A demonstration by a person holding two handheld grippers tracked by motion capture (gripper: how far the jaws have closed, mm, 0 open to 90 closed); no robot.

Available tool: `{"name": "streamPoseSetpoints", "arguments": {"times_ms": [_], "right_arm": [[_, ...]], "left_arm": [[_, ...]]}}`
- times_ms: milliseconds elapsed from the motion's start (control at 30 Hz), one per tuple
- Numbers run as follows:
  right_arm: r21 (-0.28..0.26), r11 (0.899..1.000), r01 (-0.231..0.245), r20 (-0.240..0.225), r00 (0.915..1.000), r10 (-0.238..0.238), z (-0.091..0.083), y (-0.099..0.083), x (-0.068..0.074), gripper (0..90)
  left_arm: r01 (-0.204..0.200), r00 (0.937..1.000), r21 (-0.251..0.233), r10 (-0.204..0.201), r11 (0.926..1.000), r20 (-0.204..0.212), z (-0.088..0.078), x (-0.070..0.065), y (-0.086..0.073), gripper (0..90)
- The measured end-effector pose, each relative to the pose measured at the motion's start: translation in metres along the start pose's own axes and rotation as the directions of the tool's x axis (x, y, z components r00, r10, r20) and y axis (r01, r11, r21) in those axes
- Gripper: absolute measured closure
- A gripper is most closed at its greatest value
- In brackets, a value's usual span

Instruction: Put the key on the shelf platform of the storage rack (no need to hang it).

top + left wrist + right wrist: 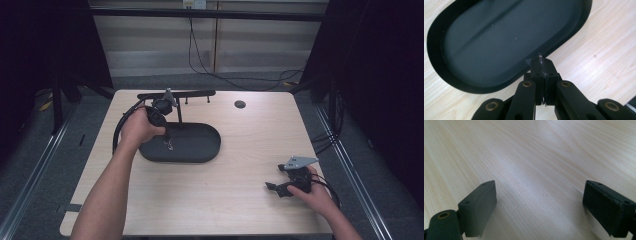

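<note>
- Two hand-held black two-jaw grippers work over one pale wooden table point(240, 165): the left gripper point(167, 137) sits over the near left part of a black oval tray point(200, 145), and the right gripper point(280, 186) lies low near the table's near right corner, well apart from the tray.
- One black stand with a horizontal bar point(195, 93) rises from the far side of the tray, and one small dark round disc point(240, 104) sits on the table beyond it.
- High view: a small metallic thing hangs from the left gripper's tip over the tray floor (too small there to name).
- Left gripper view: the jaws of the left gripper point(541, 67) are pressed together on a thin clear wire-like loop point(541, 58), whose top pokes out above the pads; the tray's raised rim point(439, 62) and smooth floor lie beyond, empty as seen from here.
- Right gripper view: the right gripper point(539, 200) has its jaws spread wide, nothing between them, bare wood grain beneath.
- Left forearm reaches forward, hand wrapped around the gripper body, jaws pointing down and back toward the person.
- Right hand point(312, 192) holds its gripper low, jaws pointing left across the table.
</note>
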State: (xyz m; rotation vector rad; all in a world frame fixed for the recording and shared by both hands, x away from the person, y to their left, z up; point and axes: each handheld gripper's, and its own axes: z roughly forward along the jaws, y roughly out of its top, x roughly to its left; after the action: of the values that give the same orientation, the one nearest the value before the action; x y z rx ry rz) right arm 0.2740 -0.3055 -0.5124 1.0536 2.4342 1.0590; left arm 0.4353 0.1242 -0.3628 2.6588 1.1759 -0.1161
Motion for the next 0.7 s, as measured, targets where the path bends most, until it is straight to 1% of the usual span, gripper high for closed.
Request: {"name": "streamPoseSetpoints", "arguments": {"times_ms": [33,167,267,333,367,400,633,700], "right_arm": [[0.0,1.0,0.0,0.0,1.0,0.0,0.0,0.0,0.0,11.5],[0.0,1.0,0.0,0.0,1.0,0.0,0.0,0.0,0.0,11.5],[0.0,1.0,0.0,0.0,1.0,0.0,0.0,0.0,0.0,11.5],[0.001,1.0,-0.001,0.0,1.0,0.001,0.0,0.0,0.0,11.5],[0.0,1.0,0.0,0.0,1.0,0.0,0.0,0.0,0.0,11.5],[0.0,1.0,0.0,0.0,1.0,0.0,0.0,0.0,0.0,11.5],[0.002,1.0,-0.002,0.0,1.0,0.002,0.0,0.0,0.0,11.5],[0.002,1.0,-0.002,0.0,1.0,0.002,0.0,0.0,0.0,11.5]], "left_arm": [[-0.001,1.0,-0.002,0.001,1.0,0.005,0.002,0.0,0.001,89.0],[0.001,1.0,-0.004,-0.001,1.0,0.0,0.008,0.002,0.003,89.0],[0.002,0.9999,0.001,-0.002,1.0,-0.013,0.012,0.002,0.004,88.9],[0.0,0.9999,-0.004,0.0,1.0,-0.013,0.014,0.002,0.004,88.9],[0.006,1.0,-0.008,-0.006,1.0,-0.007,0.016,0.001,0.004,88.9],[-0.001,0.9999,-0.006,0.001,1.0,-0.01,0.017,0.002,0.004,88.9],[0.014,0.9999,-0.007,-0.014,0.9999,-0.004,0.028,0.006,0.002,88.9],[0.024,0.9997,-0.006,-0.024,0.9997,0.001,0.031,0.007,0.002,88.8]]}}
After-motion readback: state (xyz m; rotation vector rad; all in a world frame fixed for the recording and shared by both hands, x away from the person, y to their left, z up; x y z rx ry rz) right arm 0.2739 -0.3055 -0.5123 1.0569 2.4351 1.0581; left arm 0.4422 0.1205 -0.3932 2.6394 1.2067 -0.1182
